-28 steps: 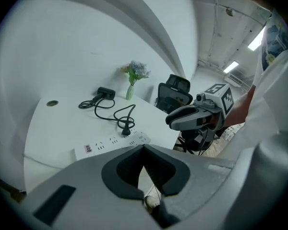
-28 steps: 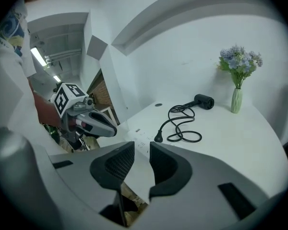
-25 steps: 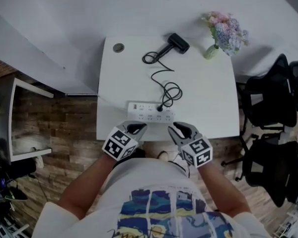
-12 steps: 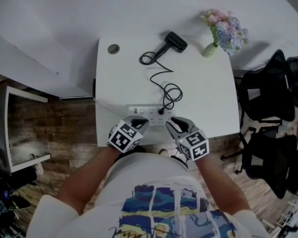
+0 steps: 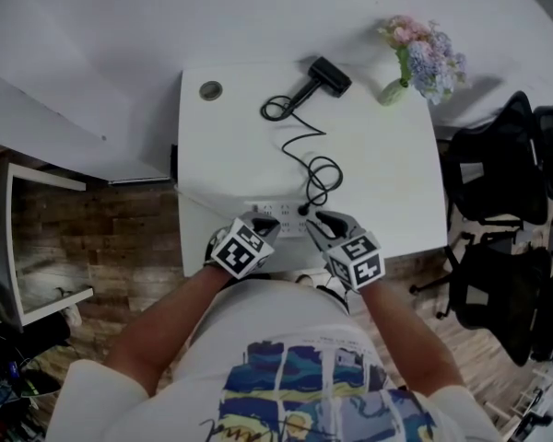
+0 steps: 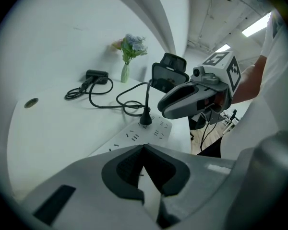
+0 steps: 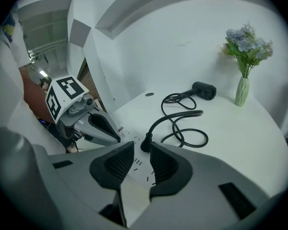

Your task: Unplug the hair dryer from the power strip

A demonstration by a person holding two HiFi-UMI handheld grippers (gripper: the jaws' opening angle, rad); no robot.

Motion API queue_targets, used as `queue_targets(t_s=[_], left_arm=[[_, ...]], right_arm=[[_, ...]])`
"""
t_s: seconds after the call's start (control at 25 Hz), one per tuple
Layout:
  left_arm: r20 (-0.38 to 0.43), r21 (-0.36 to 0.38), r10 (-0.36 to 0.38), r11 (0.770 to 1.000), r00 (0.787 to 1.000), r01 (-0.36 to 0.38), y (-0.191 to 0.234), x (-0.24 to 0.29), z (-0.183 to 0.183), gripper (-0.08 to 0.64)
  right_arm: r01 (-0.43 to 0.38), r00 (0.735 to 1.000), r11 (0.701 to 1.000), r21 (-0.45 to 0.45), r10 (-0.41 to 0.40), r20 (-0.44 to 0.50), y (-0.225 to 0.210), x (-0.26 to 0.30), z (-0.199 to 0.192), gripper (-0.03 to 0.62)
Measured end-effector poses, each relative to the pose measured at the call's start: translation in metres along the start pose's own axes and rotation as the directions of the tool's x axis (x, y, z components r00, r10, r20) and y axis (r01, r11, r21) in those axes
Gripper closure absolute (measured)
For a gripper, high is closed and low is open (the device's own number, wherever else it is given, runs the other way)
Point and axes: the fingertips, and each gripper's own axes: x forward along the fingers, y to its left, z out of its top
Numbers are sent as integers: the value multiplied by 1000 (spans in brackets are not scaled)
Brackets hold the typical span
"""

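Though both hand-held grippers hovered at the near edge of the table, neither had hold of anything. Quick rundown of the other stuff first: a vase of flowers stood at the far right corner, a round cable grommet sat near the far left corner, and a couple of black office chairs were parked off the right edge on the wood floor.

The hair dryer lay at the far edge, roughly in the middle, well away from both grippers. Its black cable snaked toward the near edge in a few loops, with the last loop lying just behind the plug. The plug was seated upright in the white power strip, which ran along the near edge.

The left hand-held gripper was over the strip's left end with its jaw tips together, nothing between them. The right hand-held gripper had its jaws apart and empty. In the right gripper view the plug stood just beyond the gap, lined up with it but untouched. The two grippers were close beside each other.
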Motion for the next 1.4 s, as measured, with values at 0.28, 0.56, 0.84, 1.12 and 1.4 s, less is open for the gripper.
queue_targets(t_s=[0.28,0.56,0.84,1.12,1.4], left_arm=[[-33,22,-18,1000,999,18,1,7,-5,558],[-43,19,-36,999,998,36,1,7,-5,558],[-53,25,-44,999,998,46,0,7,-6,558],[-62,25,-60,998,996,61,-1,7,-6,558],[-65,33,-67,997,996,69,-2,8,-6,558]], right_arm=[[14,1000,1000,17,-14,-10,-8,16,3,486],[11,1000,1000,28,-10,-18,-8,26,6,486],[14,1000,999,45,-14,-20,-9,32,6,489],[19,1000,998,55,-18,-24,-9,35,5,500],[25,999,998,55,-24,-27,-9,35,6,509]])
